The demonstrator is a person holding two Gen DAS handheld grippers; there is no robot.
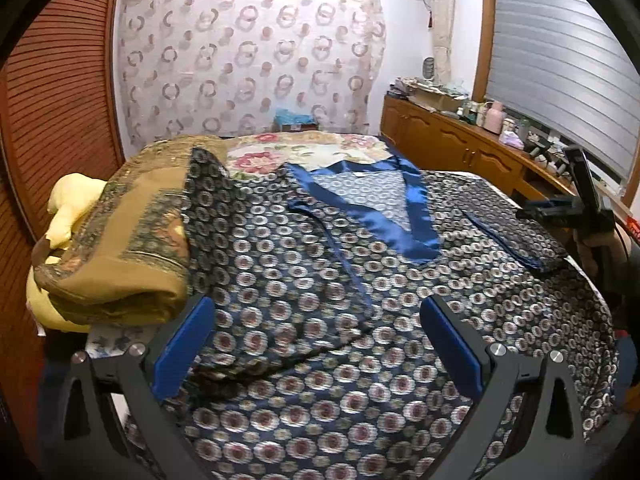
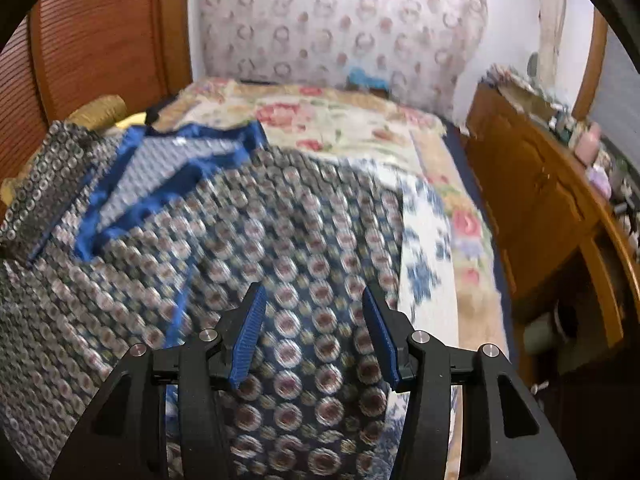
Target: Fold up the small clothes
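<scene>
A dark navy patterned shirt [image 1: 320, 264] with a shiny blue collar [image 1: 376, 208] lies spread front-up on the bed. Its left sleeve drapes up over a folded tan blanket [image 1: 116, 248]; its right sleeve [image 1: 520, 240] lies folded on the body. My left gripper [image 1: 316, 332] is open and empty, hovering over the shirt's lower left part. My right gripper [image 2: 312, 320] is open and empty above the shirt [image 2: 224, 248] near its right edge; it also shows in the left wrist view [image 1: 576, 200] at the far right. The collar [image 2: 168, 168] shows blurred in the right wrist view.
The bed has a floral cover [image 2: 360, 120]. A yellow pillow [image 1: 72, 208] lies under the tan blanket at the left. A wooden cabinet [image 1: 460, 148] with bottles and clutter runs along the right. A wooden slatted wardrobe [image 1: 52, 92] stands at the left.
</scene>
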